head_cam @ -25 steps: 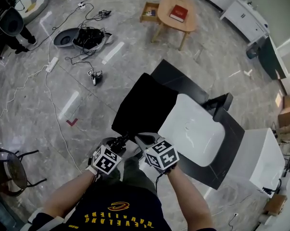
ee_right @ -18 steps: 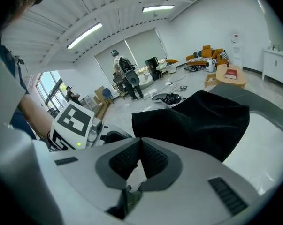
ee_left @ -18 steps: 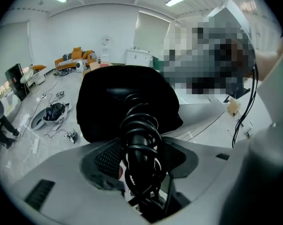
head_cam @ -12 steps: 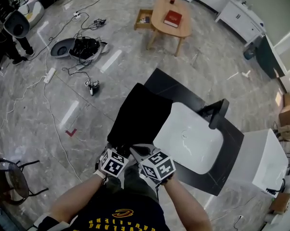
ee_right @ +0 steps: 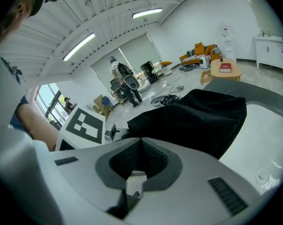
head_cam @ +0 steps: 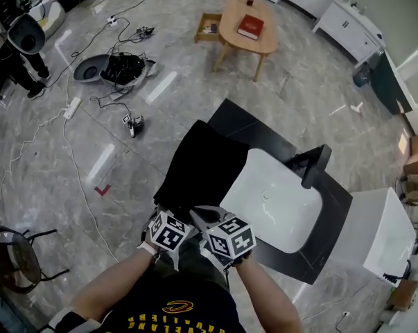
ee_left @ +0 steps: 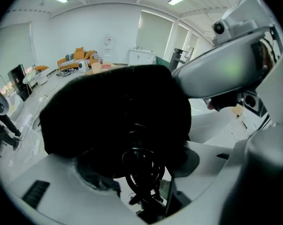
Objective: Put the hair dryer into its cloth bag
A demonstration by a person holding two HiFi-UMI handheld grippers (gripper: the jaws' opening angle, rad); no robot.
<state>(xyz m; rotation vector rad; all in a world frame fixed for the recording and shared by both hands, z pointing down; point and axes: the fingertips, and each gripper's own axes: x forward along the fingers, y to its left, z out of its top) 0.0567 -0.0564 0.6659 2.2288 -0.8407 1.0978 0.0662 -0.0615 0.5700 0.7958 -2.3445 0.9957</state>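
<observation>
Black cloth bag (head_cam: 198, 165) looks soft, limp; we judge its hem the hold; left tool (ee_left: 143, 170) spread, just widening, astride a black coiled cord (ee_left: 141, 161); right tool (ee_right: 140, 142) pressed together.

One steep overhead, two close-up, cloth bag (head_cam: 198, 168) shared.

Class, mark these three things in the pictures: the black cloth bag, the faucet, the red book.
black cloth bag (head_cam: 198, 161), head view, middle of the cloth.
faucet (head_cam: 314, 165), head view, on its black spout.
red book (head_cam: 251, 27), head view, centre of its cover.
</observation>
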